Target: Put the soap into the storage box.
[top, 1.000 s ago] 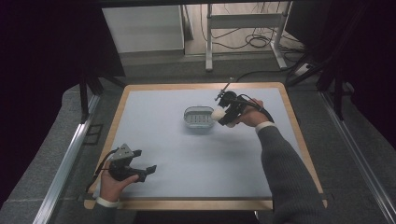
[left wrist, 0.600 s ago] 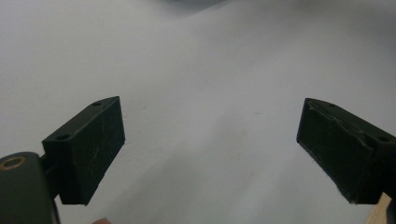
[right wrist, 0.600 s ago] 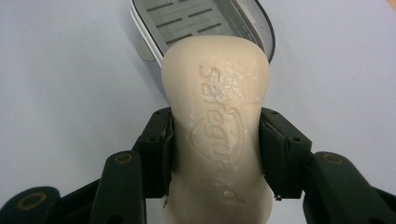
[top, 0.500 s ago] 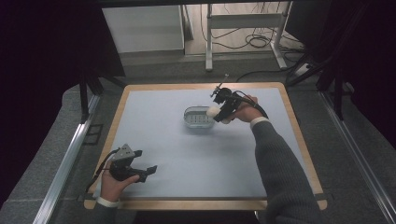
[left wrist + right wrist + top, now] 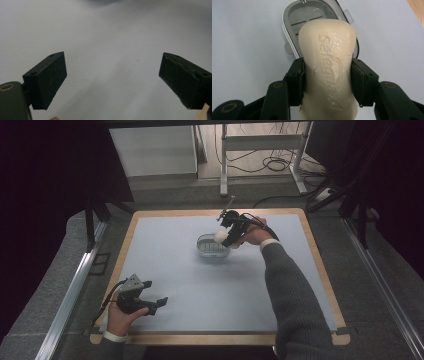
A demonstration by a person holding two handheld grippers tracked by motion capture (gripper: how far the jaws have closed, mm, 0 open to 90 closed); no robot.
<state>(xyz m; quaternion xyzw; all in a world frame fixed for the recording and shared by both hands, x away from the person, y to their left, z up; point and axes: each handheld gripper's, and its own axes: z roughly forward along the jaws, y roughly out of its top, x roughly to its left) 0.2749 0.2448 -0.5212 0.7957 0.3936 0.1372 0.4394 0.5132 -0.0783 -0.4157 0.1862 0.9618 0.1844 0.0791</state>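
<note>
High view: we see the right gripper (image 5: 225, 238) holding a pale soap bar (image 5: 220, 236) just over the right end of the soap dish (image 5: 209, 246), mid-table. The left gripper (image 5: 155, 303) sits near the front-left corner of the blue mat (image 5: 175, 270).

Left gripper view: our jaws are spread wide, just bare mat between them.

Right gripper view: both jaws pinch the soap's sides, embossed face up, with the dish (image 5: 297, 20) right behind it.
</note>
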